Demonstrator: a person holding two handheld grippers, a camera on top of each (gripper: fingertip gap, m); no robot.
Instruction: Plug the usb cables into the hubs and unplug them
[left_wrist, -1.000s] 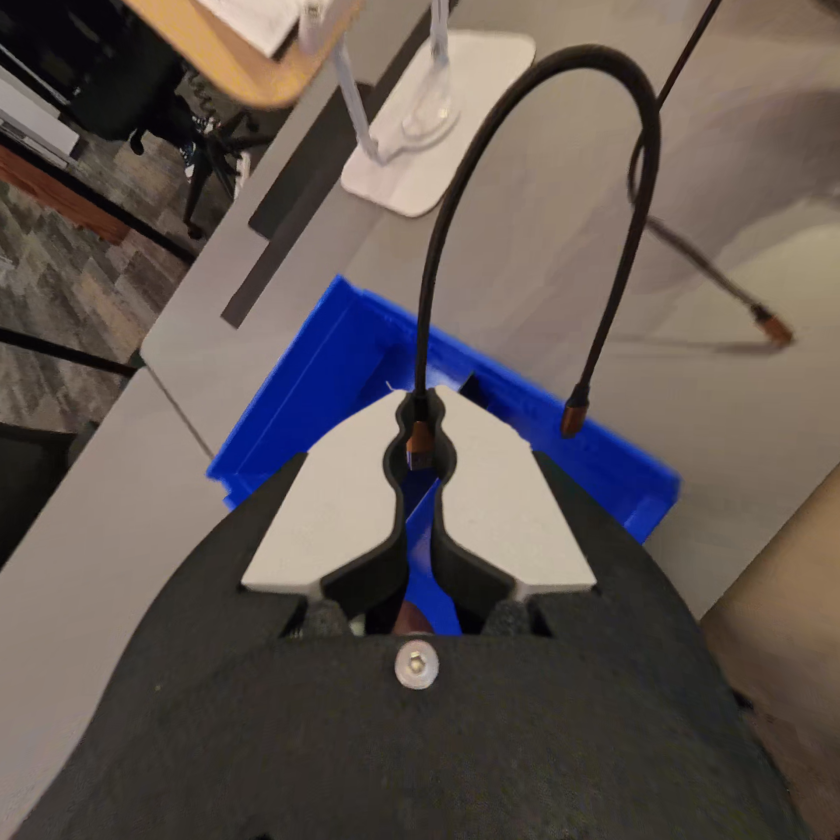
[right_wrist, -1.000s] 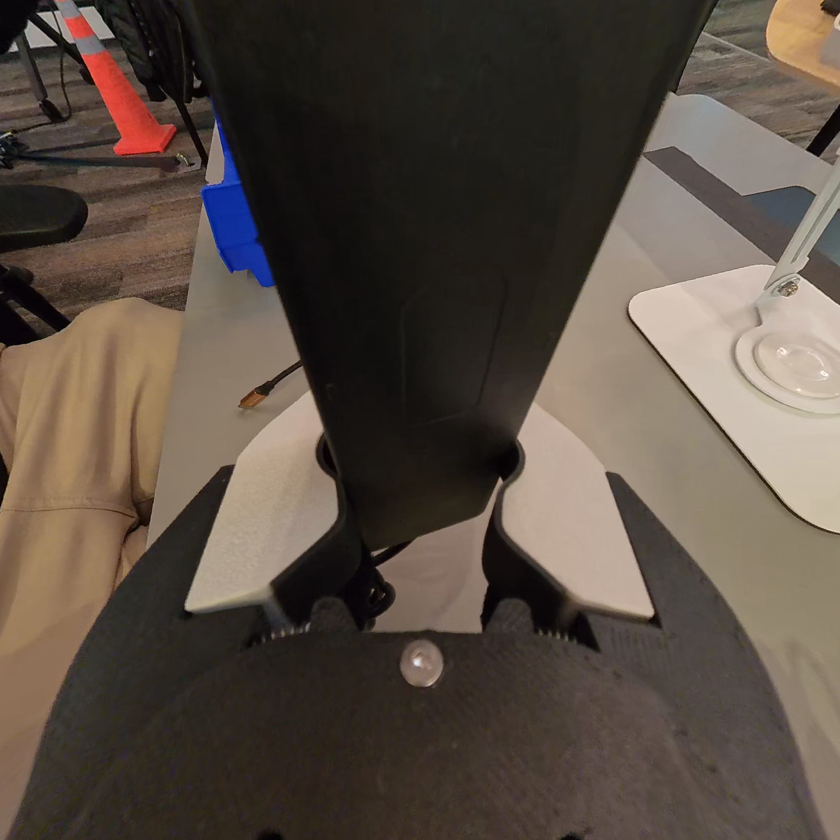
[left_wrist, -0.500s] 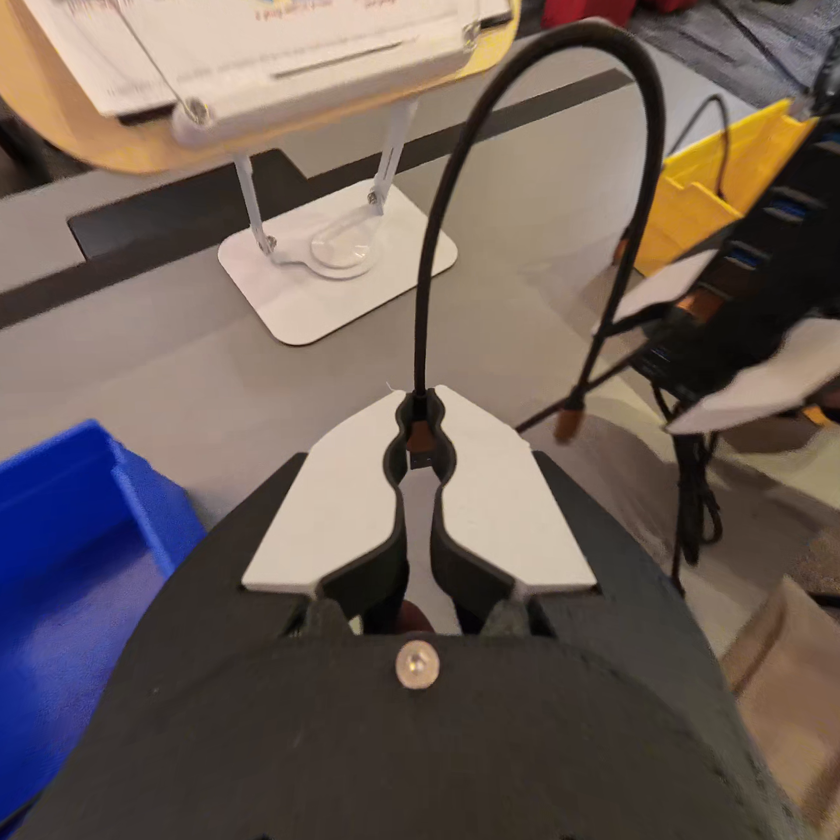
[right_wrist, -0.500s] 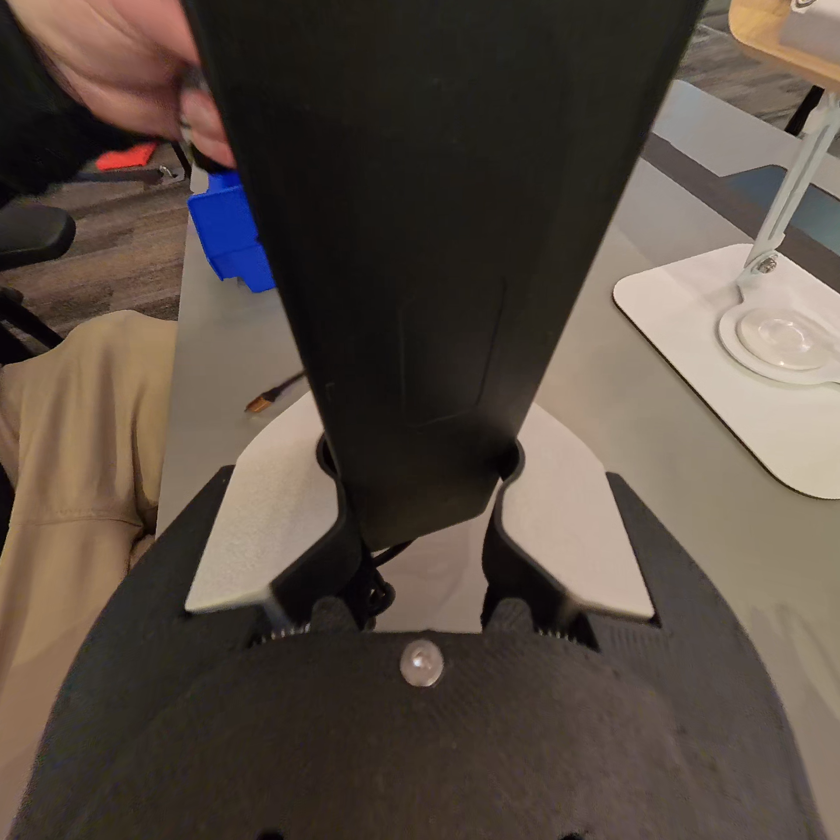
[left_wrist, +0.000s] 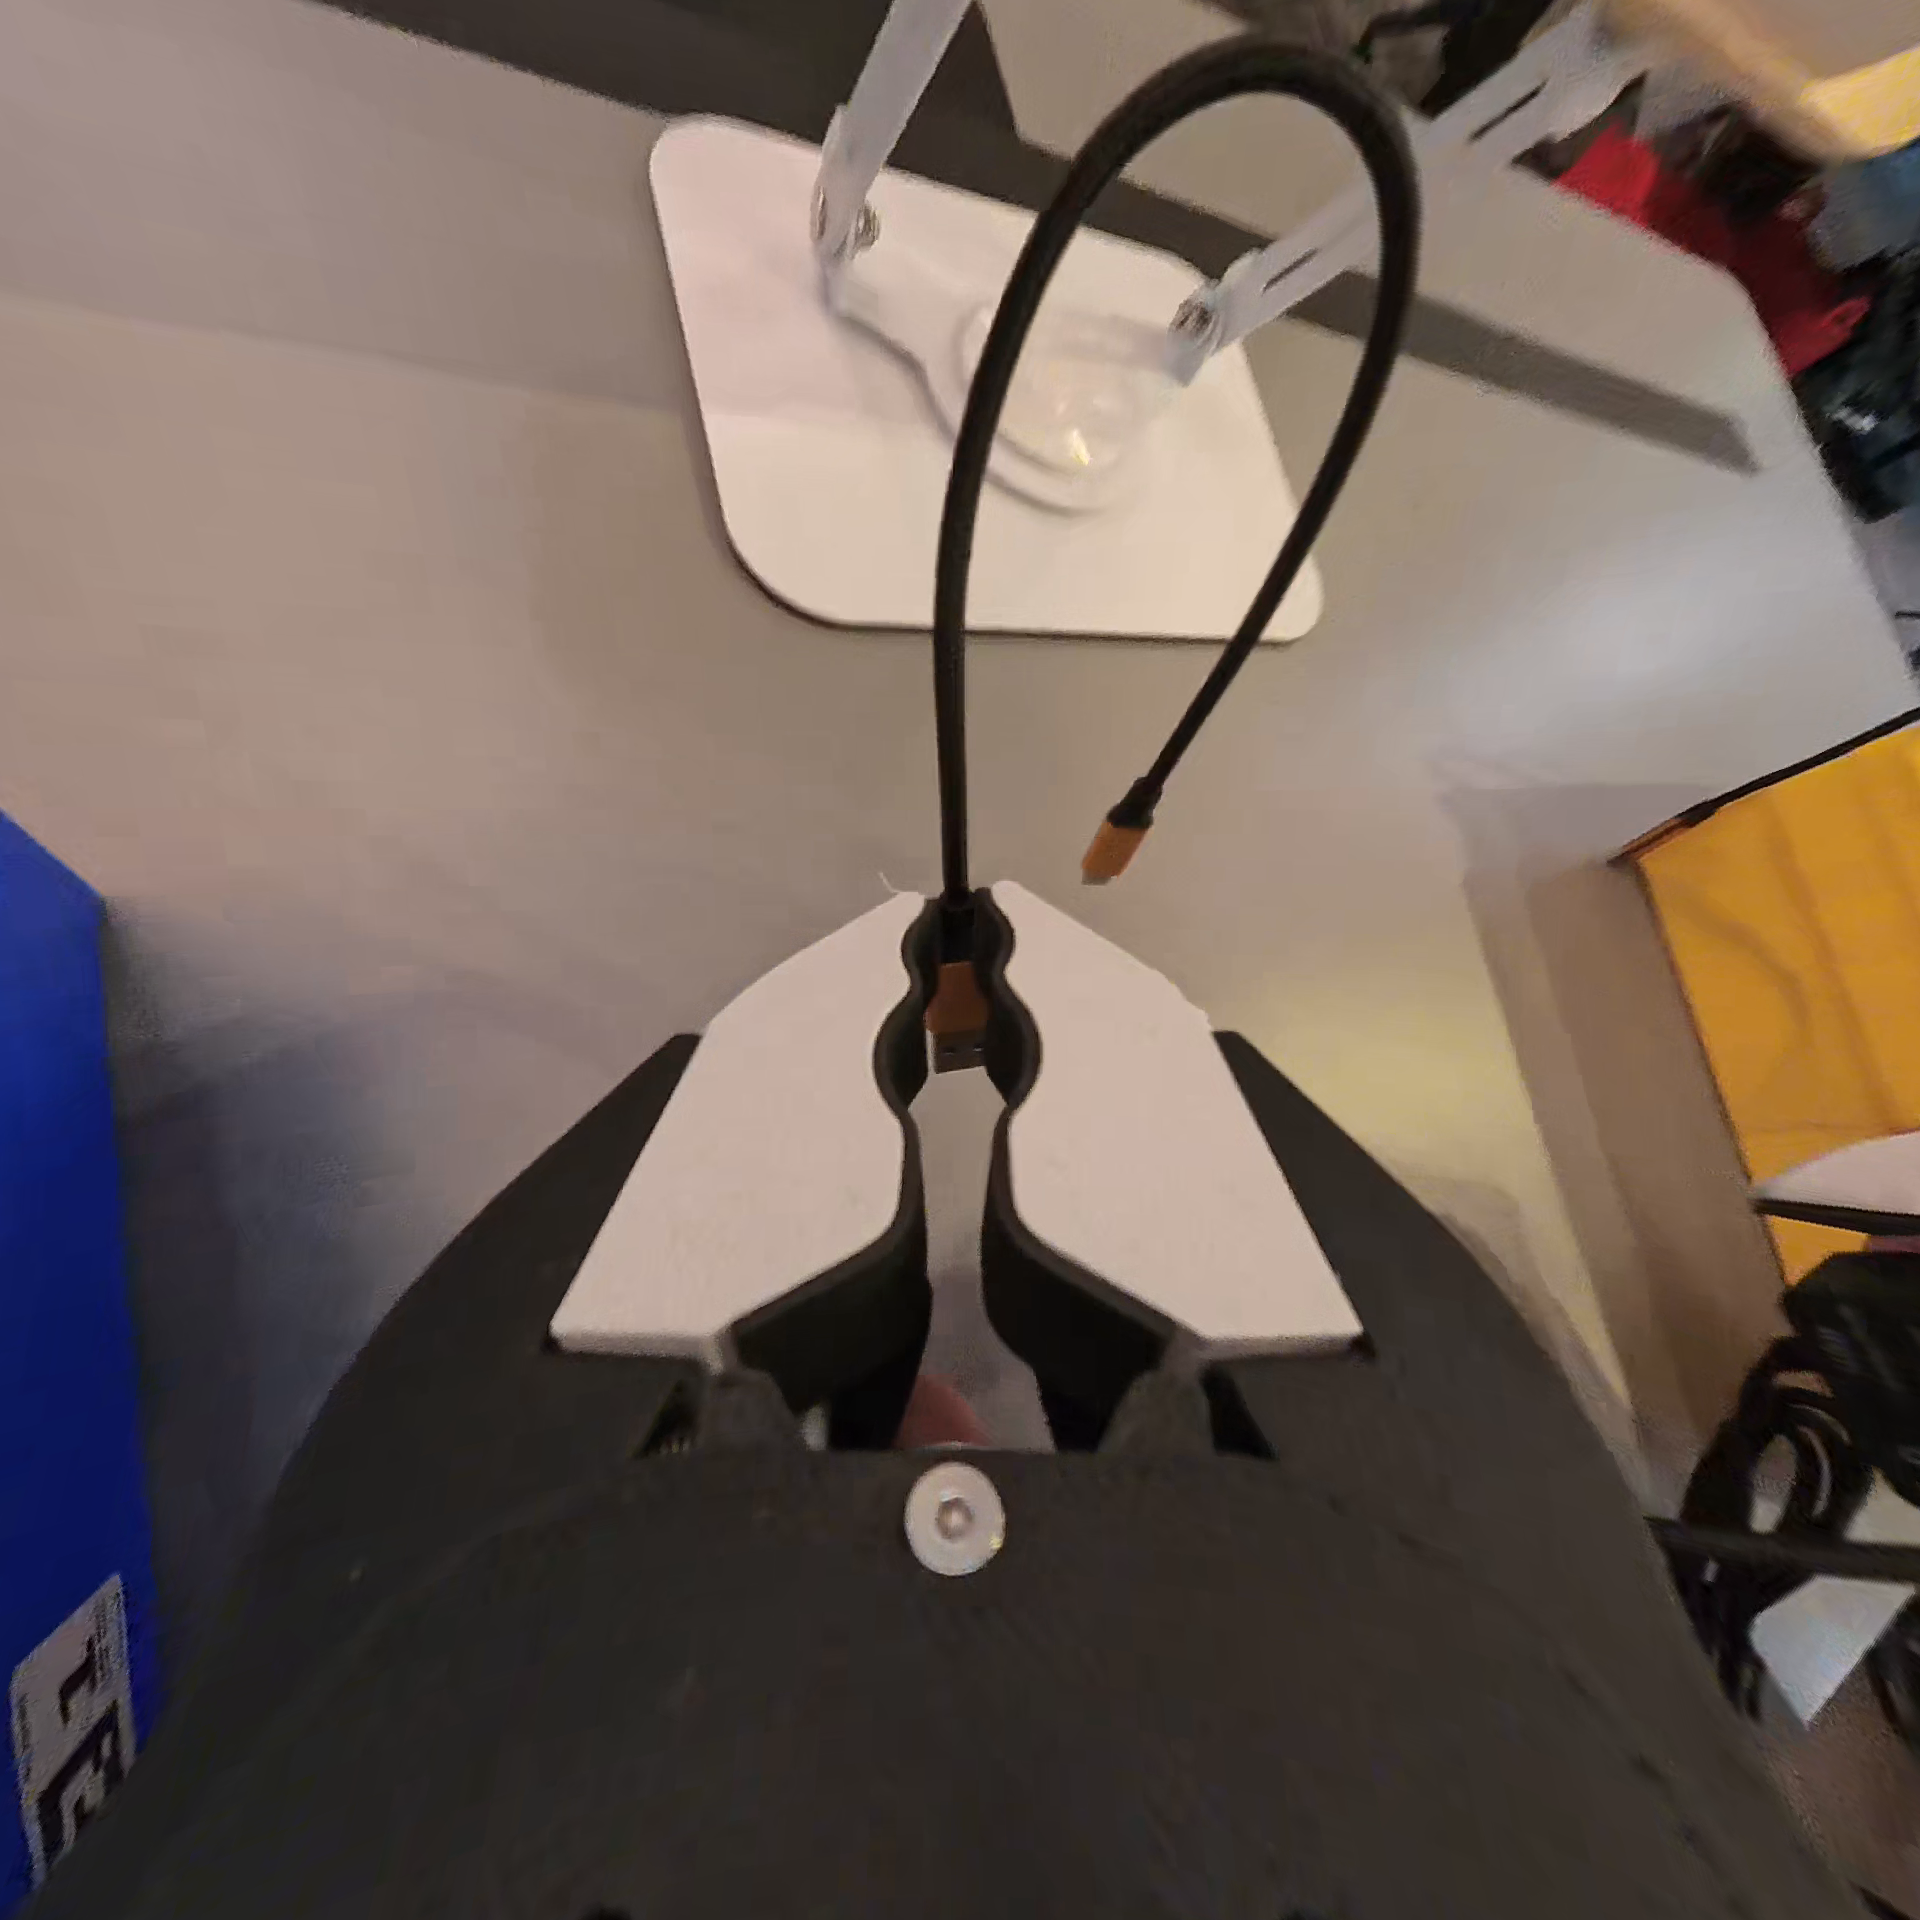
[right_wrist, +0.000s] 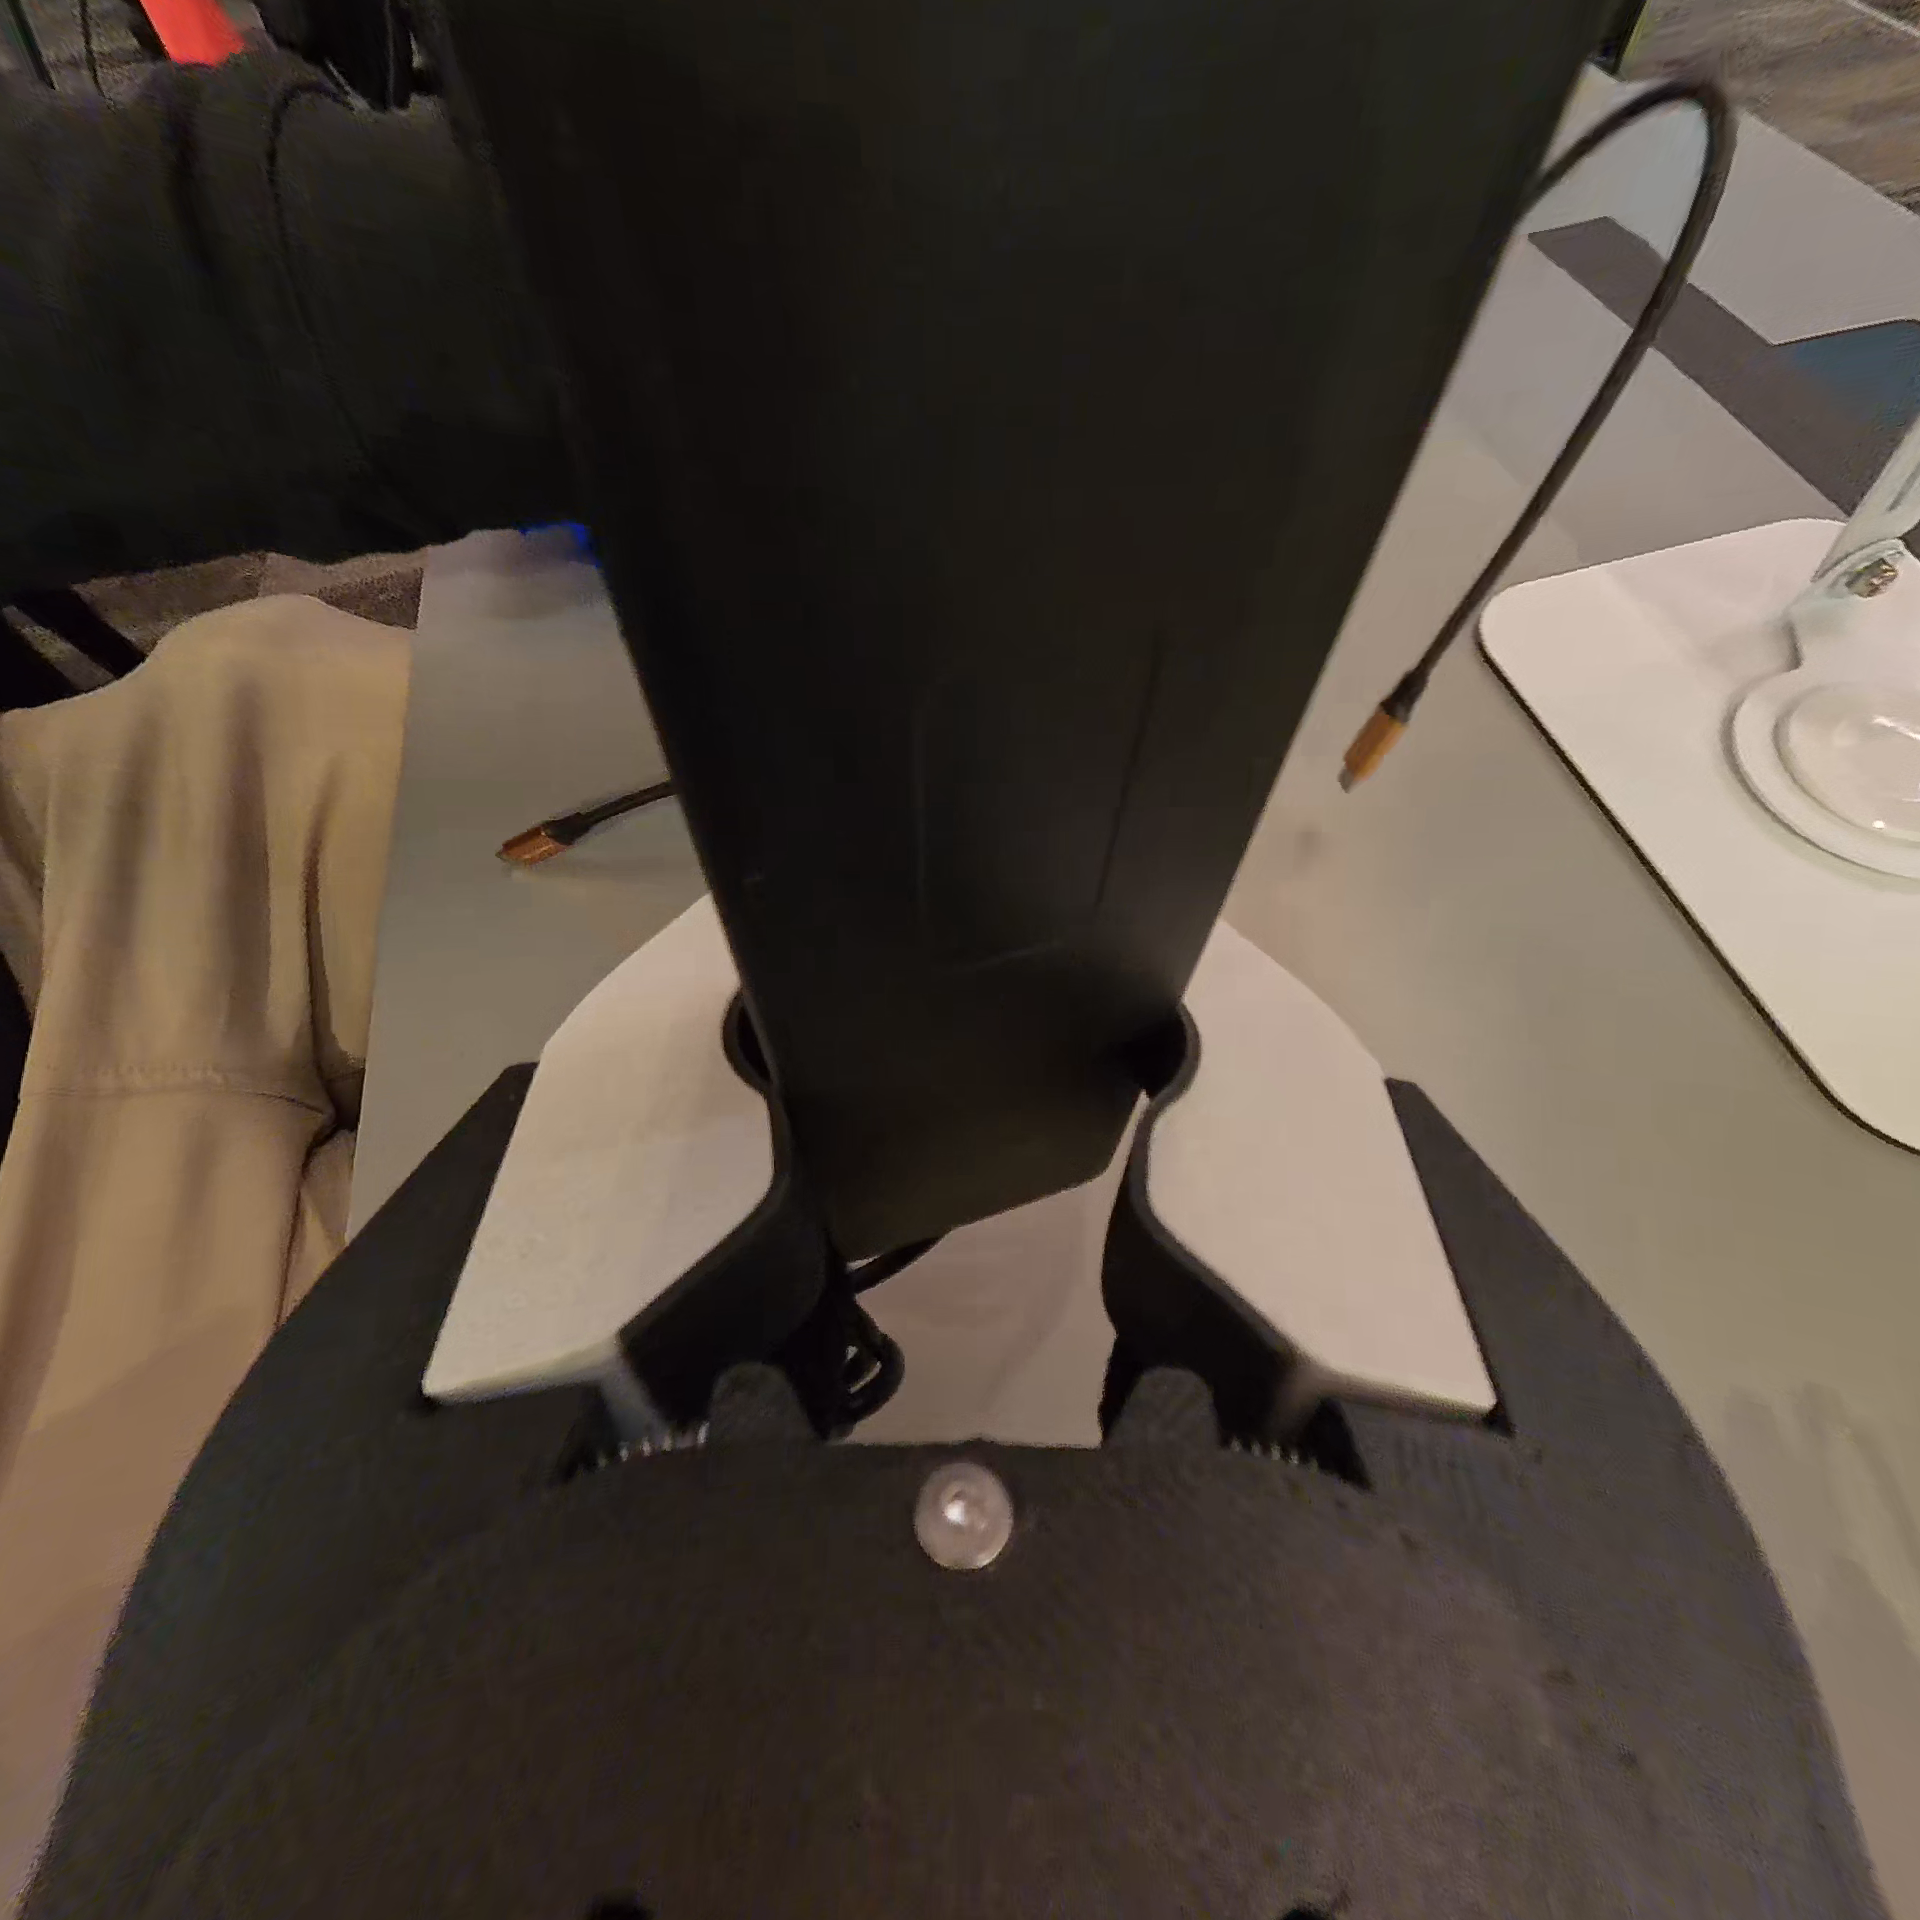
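Note:
My left gripper (left_wrist: 958, 914) is shut on a short black braided USB cable (left_wrist: 987, 416), pinched just behind its copper-coloured plug (left_wrist: 954, 1013), which points back at the camera. The cable arches up and over, and its free copper end (left_wrist: 1114, 844) hangs in the air to the right. My right gripper (right_wrist: 961, 1029) is shut on a black USB hub (right_wrist: 966, 468) that stands up and fills the middle of its view. The same cable (right_wrist: 1558, 416) and its free end (right_wrist: 1374, 746) hang to the right of the hub. Another copper-tipped cable (right_wrist: 561, 836) lies on the grey table.
A white stand base (left_wrist: 935, 447) (right_wrist: 1683, 769) with clear arms stands on the grey table (left_wrist: 364, 623). A blue bin (left_wrist: 47, 1143) is at the left, a yellow bin (left_wrist: 1787, 956) at the right. A dark sleeve (right_wrist: 229, 312) and beige cloth (right_wrist: 177, 935) are at the left. There is about 20 cm between the tips of the two grippers.
My left gripper has swung right and tilted down over the table, still holding the cable; the blue bin slid to the left edge. The cable's free end now shows beside the hub.

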